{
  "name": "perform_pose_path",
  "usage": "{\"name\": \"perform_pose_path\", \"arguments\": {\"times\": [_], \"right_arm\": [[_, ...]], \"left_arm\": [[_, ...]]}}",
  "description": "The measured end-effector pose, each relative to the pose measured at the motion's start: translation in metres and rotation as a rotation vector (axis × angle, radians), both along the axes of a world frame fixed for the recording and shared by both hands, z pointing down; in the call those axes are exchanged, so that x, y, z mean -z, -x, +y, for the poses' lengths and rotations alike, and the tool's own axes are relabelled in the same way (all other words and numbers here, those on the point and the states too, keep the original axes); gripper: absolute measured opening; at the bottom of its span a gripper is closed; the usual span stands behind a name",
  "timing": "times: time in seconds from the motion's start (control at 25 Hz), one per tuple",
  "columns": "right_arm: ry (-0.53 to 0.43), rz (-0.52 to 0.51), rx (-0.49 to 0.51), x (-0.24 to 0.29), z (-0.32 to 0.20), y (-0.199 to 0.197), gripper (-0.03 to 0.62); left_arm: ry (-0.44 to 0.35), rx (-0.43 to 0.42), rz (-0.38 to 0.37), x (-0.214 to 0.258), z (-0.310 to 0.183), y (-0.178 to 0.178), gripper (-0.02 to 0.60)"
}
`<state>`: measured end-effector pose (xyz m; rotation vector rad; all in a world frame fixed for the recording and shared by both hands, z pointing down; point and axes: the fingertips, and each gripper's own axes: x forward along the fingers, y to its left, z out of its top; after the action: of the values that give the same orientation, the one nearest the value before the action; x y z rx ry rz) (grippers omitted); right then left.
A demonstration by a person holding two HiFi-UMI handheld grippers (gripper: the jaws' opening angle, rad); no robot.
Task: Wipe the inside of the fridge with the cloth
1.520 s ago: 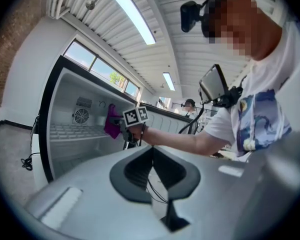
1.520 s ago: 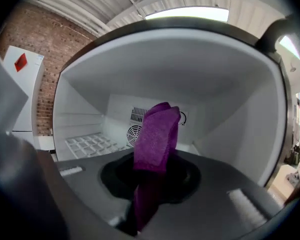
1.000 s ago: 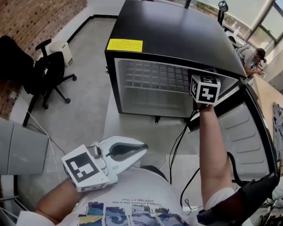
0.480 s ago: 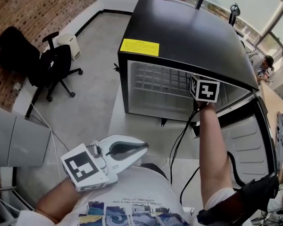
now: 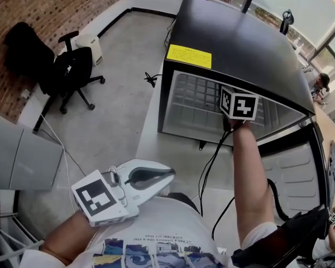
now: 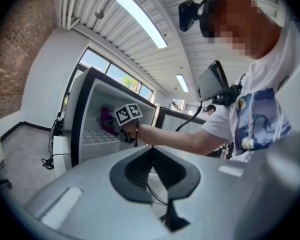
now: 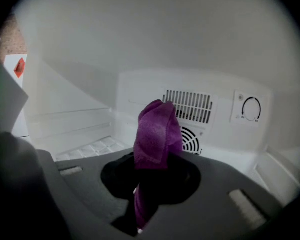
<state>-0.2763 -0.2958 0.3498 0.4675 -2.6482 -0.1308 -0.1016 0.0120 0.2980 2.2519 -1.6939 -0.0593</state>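
The purple cloth is inside the fridge, bunched up and sticking out past my right claw, which is clenched tight on its lower end. It sits right in front of the white back wall. The slotted vent is just behind its top and the round fan grille is beside its right edge. Can't tell if it's actually touching the wall, tbh. The thermostat dial is further right on that same wall.

From the head view, my right arm reaches in through the open front, and only the marker cube shows at the fridge's mouth, above the wire shelf. The fridge is a black box with a yellow sticker on its top near the front edge. It stands on the white desk, and its door is swung open to the right. A black cable hangs from the right claw back toward me.

My left claw is closed on nothing, held low near my chest and well apart from the fridge, off the near left corner of the desk. An office chair sits on the floor to the left, by the brick wall.
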Motion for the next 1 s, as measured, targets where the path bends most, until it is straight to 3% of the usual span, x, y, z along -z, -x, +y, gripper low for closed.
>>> {"name": "perform_pose_path", "arguments": {"times": [0.52,1.0], "right_arm": [[0.05,-0.019,0.109,-0.001,0.062,0.042,0.054],[0.176,-0.093,0.189,0.006,0.105,0.062,0.054]], "left_arm": [[0.004,0.063,0.001,-0.005,0.036,0.013,0.007],[0.013,0.099,-0.004,-0.001,0.057,0.013,0.008]]}}
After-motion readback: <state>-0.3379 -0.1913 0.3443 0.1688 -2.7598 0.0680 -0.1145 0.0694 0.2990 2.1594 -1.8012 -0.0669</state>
